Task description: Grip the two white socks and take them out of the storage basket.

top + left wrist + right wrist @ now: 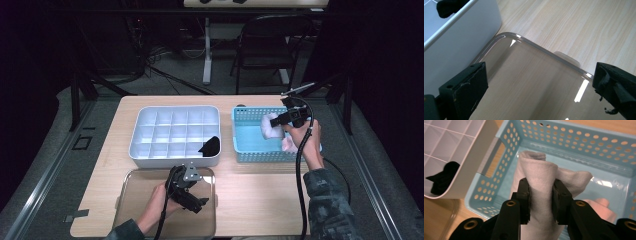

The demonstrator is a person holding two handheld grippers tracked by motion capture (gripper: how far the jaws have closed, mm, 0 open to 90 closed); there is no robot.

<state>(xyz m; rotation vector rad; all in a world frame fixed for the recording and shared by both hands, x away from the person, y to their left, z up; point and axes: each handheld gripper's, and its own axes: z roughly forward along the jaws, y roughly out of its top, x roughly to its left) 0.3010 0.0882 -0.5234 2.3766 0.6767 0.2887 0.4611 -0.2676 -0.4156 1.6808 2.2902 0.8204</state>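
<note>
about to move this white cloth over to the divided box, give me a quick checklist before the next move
1. Grip on the white cloth: right hand-held gripper has both jaws pressed on its bunched middle. ok
2. Cloth clear of the blue basket: its lower end is hidden behind the jaws. cannot tell
3. Pink cloth left behind: lies in the basket, apart from the jaws. ok
4. Free compartments in the white divided box: most are empty; a black cloth sits in a near right one. ok
5. Left hand-held gripper out of the path: open over the clear tray, beside the box. ok
</note>
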